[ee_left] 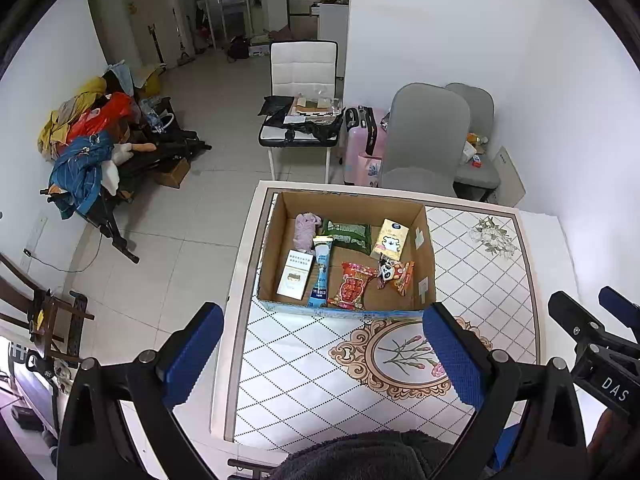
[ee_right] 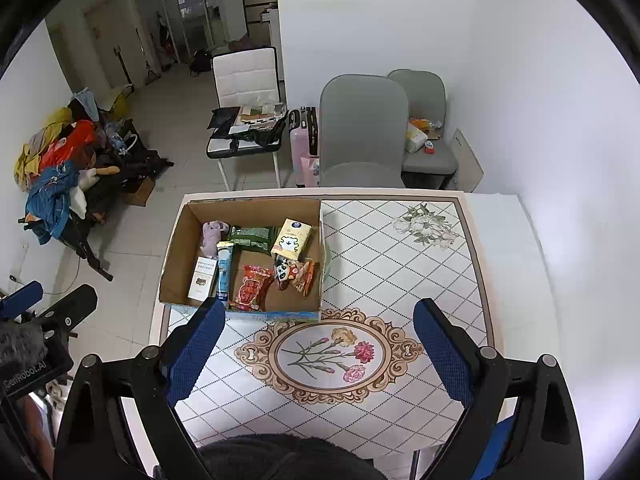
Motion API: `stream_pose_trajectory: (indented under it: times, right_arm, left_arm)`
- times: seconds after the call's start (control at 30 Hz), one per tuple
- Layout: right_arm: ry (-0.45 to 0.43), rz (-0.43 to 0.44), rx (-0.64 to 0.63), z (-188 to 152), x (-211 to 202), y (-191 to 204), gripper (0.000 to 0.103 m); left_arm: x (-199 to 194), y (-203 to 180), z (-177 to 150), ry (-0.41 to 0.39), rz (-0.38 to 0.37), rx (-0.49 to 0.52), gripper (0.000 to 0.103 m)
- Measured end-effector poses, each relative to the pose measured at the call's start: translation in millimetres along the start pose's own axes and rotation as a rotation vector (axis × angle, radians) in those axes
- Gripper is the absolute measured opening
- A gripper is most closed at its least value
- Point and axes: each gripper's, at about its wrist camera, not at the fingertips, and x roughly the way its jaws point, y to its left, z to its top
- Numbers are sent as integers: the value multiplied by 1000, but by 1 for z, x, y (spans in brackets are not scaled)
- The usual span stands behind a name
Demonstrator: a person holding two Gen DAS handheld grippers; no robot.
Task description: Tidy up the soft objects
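**A:** What does the left wrist view show?

**B:** The left gripper (ee_left: 322,350) hovers above a patterned table (ee_left: 480,280), its blue fingers spread wide and holding nothing. Beyond them sits an open cardboard box (ee_left: 426,256) at the table's far left. Inside lie a lilac plush toy (ee_left: 306,230), a green packet (ee_left: 348,234), a tissue pack (ee_left: 390,239), a red snack bag (ee_left: 352,286), a panda snack bag (ee_left: 394,274), a white carton (ee_left: 295,276) and a blue tube (ee_left: 322,274).

**A:** And the right wrist view?

**B:** The right gripper (ee_right: 320,344) also stands apart and empty, just short of the box's near wall.

**A:** How would these things handle?

**B:** Probably light and squashy. The plush should suit a pinch across its middle; the crinkly bags look slippery, so a sealed edge seems safer.
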Motion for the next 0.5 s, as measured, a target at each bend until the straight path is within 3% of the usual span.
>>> stream_pose_trajectory:
  times: [0.5]
  right_arm:
    - [-7,0,8,2,-4,-4,97]
  left_arm:
    - [-1,-1,-2,1,-3,4,102]
